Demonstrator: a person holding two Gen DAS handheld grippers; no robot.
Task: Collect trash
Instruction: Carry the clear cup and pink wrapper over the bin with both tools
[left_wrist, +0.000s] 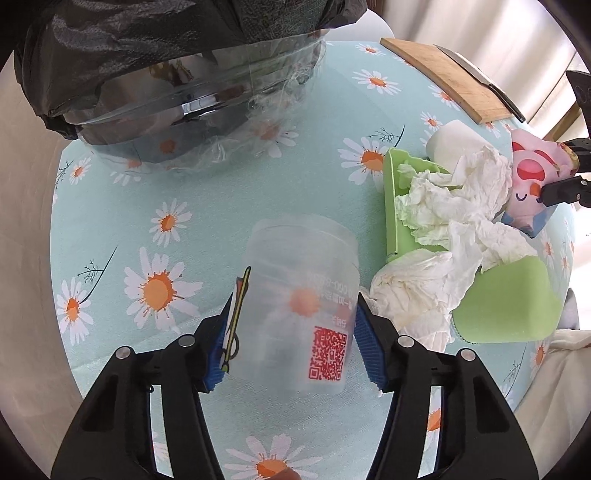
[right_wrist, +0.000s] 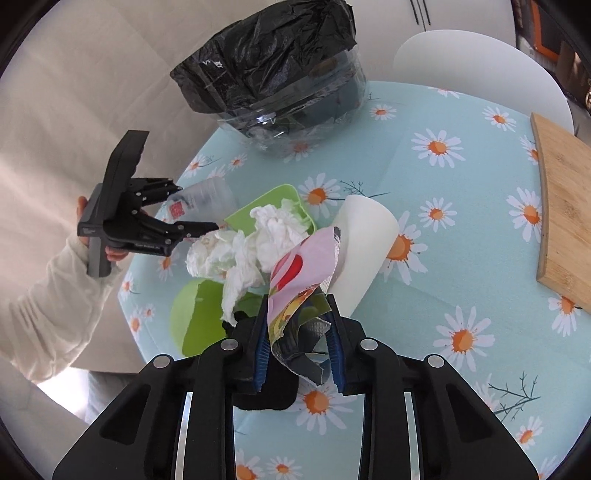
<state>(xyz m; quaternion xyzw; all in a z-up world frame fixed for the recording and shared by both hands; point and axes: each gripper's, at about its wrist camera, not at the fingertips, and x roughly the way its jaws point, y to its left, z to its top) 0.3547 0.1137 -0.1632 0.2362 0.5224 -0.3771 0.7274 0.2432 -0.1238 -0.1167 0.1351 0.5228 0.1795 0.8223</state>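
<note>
On the daisy-patterned tabletop (left_wrist: 207, 192), crumpled white tissues (left_wrist: 454, 206) remain uncollected; the left gripper (left_wrist: 295, 332) fingers seemingly clasp a translucent plastic cup (left_wrist: 303, 295), the right gripper (right_wrist: 297, 347) fingers pinch a pink foil wrapper (right_wrist: 299, 280); nothing is seen binned in the black-lined bin (right_wrist: 273, 66).

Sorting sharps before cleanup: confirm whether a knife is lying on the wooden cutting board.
Yes, the left wrist view shows a knife lying along the wooden cutting board at the far right edge of the table.

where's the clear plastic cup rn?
Left wrist view: clear plastic cup lies on its side between the left claw's pads, left of the crumpled tissues on the green dustpan.
</note>
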